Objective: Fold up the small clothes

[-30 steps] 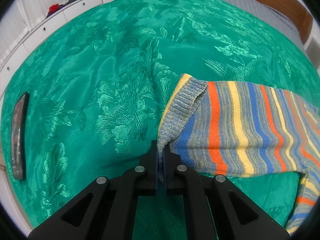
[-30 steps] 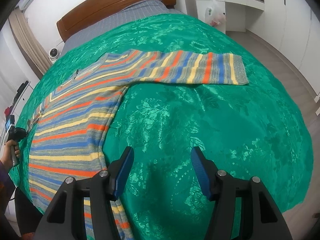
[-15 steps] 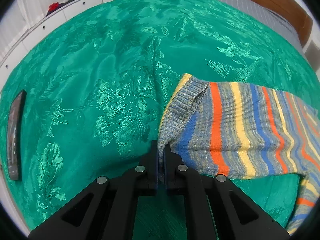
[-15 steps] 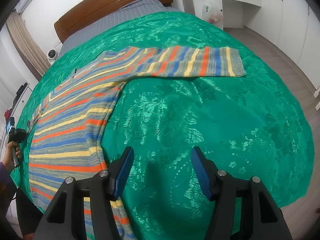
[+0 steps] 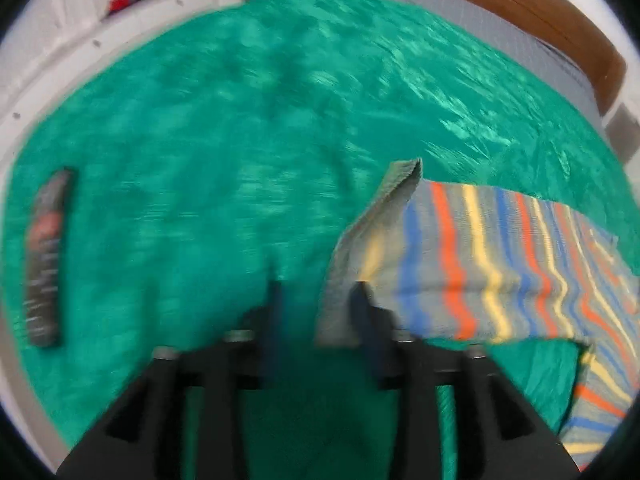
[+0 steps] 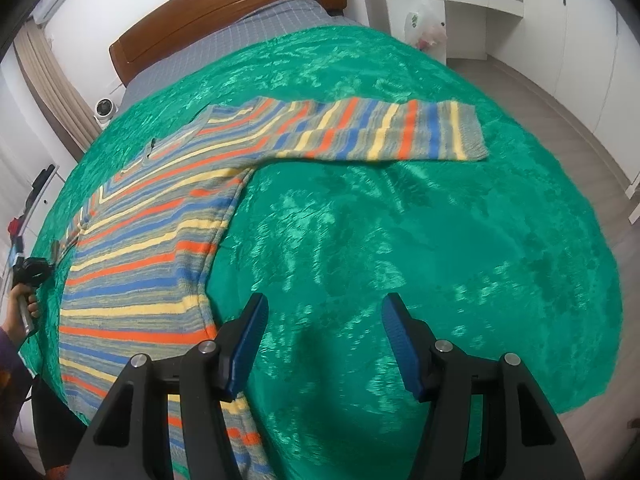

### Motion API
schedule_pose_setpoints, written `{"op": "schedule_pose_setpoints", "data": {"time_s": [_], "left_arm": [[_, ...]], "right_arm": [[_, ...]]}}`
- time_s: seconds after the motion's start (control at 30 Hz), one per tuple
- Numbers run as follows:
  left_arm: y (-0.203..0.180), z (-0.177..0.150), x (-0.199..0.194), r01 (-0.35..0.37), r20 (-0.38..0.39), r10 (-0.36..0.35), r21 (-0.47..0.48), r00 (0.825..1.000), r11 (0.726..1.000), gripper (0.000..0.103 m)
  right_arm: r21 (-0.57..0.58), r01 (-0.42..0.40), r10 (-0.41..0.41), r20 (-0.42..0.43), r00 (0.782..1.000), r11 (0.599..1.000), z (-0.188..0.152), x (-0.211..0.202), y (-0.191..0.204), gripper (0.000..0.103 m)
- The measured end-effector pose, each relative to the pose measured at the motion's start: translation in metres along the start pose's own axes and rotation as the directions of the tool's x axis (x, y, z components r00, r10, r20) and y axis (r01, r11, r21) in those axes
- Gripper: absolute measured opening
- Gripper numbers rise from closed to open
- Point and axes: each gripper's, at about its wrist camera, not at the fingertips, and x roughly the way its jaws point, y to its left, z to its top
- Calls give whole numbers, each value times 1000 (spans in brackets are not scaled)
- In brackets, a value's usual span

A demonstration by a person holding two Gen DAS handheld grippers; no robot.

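Left gripper [image 5: 318,304] jaws just opened (cuff between) beside striped sweater [image 5: 500,264].

A bed [image 6: 280,12] with a brown wooden headboard carries a glossy green patterned bedspread [image 6: 400,240] that covers most of the right wrist view. A striped knit sweater [image 6: 152,240] lies flat on it at the left, one sleeve stretching toward the upper right. In the blurred left wrist view, a dark flat object [image 5: 46,256] lies at the bedspread's left edge.

both wrist views look steeply down, close over the green bedspread [image 6: 400,220], sharing the striped sweater [image 6: 160,240].
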Motion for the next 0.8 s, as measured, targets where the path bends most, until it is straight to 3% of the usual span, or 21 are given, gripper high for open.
{"op": "schedule_pose_setpoints", "data": {"time_s": [0.1,0.2,0.27,0.3,0.37,0.47,0.53,0.6,0.63,0.67,0.8], "left_arm": [[18,-21,-40,36,33,-37,30,999,999,50],[12,-57,-71,148,-31,-145,140,989,979,53],[-8,-100,-89,290,-149,-260,236,954,927,56],[-21,-124,-95,356,-217,-302,279,928,892,56],[-44,-163,-101,429,-303,-333,344,893,835,56],[-75,-214,-103,449,-365,-302,436,880,780,56],[-88,-236,-100,432,-374,-266,487,888,759,56],[-97,-254,-102,404,-353,-236,545,905,735,51],[-100,-258,-105,402,-344,-238,559,908,725,27],[-102,-262,-106,409,-351,-239,569,905,713,5],[-93,-260,-108,414,-359,-250,518,899,749,3]], "right_arm": [[-14,38,-38,4,999,999,1,-12,-8,66],[-48,3,-6,-68,998,999,-6,-13,-9,66],[-65,-71,62,-140,988,995,-15,-7,-3,66],[-70,-112,98,-179,979,991,-21,-2,1,66],[-69,-200,175,-275,945,977,-34,13,11,66],[-92,-283,231,-371,899,955,-50,34,26,66],[-114,-327,251,-429,868,938,-61,42,37,66],[-146,-370,253,-504,826,917,-75,48,48,51],[-161,-374,243,-521,818,913,-80,49,52,22],[-200,-344,199,-518,832,917,-83,49,54,5],[-189,-280,157,-488,859,941,-79,32,45,5]]}}
